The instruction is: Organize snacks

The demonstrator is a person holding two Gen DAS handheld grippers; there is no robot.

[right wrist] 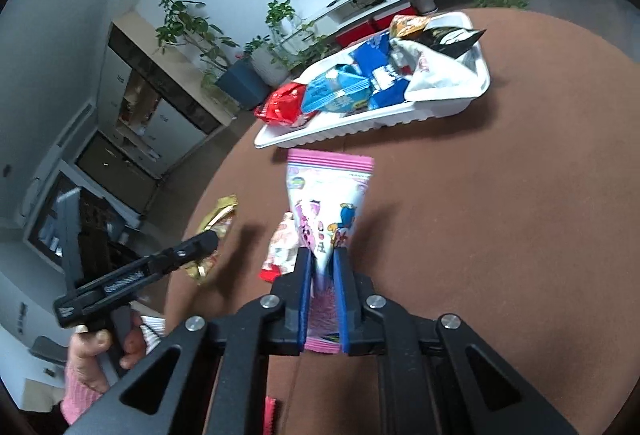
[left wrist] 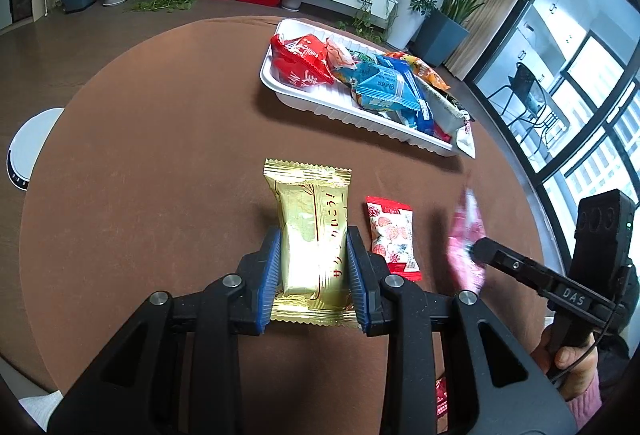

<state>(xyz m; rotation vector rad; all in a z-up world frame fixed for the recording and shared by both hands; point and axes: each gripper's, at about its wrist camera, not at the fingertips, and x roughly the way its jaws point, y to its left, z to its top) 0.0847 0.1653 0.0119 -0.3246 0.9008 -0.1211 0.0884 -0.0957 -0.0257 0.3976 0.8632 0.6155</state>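
Nearest, the left gripper point(left wrist: 312, 267) pinches the gold packet point(left wrist: 310, 235) across its middle, low over the brown table point(left wrist: 160, 155); it looks light, crinkly and slippery, with a firm bar inside that likely bears a mid-body squeeze. The right gripper point(right wrist: 320, 275), jaws pressed nearly together, nips the pink packet point(right wrist: 328, 203) by its thin lower end, so it may swing. Farther off sits the white tray point(left wrist: 360, 115) of snacks. Only the left view sharply shows the small red packet point(left wrist: 392, 239); only the right shows the pink print.

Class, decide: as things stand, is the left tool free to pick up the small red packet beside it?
Probably not: the left tool is shut on the gold packet. The small red packet lies uncovered just beside it.
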